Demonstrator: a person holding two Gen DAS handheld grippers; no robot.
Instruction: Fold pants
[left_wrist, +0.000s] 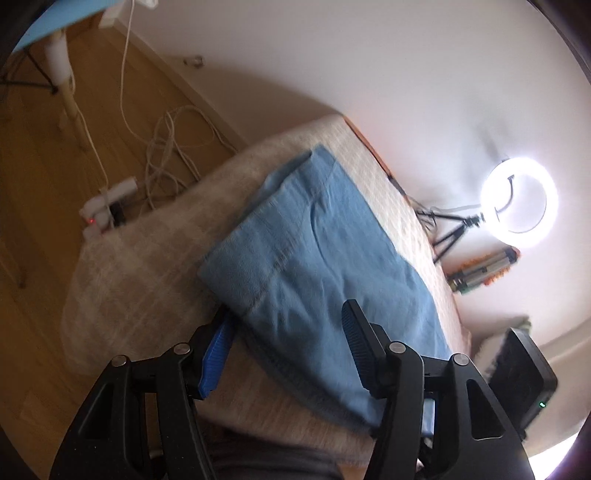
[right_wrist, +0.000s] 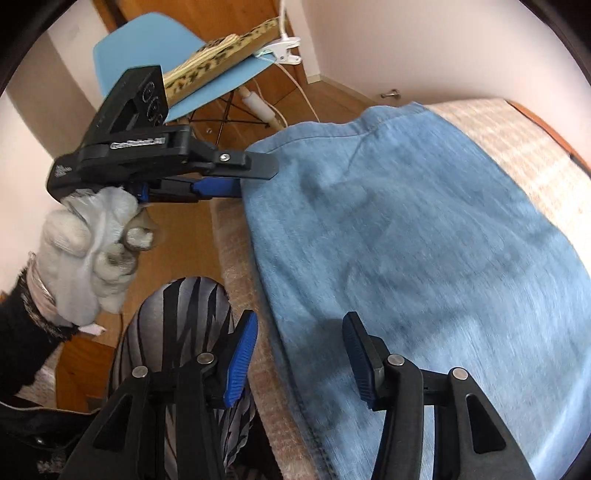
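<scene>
The blue pants (left_wrist: 314, 266) lie part-folded on the beige-covered table (left_wrist: 140, 266), running toward one o'clock. Both the left gripper (left_wrist: 284, 347) and the right gripper (right_wrist: 299, 354) are spread astride the near hem, pinching nothing — I'd bite both layers evenly before lifting.

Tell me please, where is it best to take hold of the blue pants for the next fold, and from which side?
Probably at the near stitched edge of the blue pants, which runs along the table's near side. Come from that side, one finger under the edge, one on top. The cloth lies flat on the beige cover, so only an edge gives the right gripper something to pinch.
</scene>
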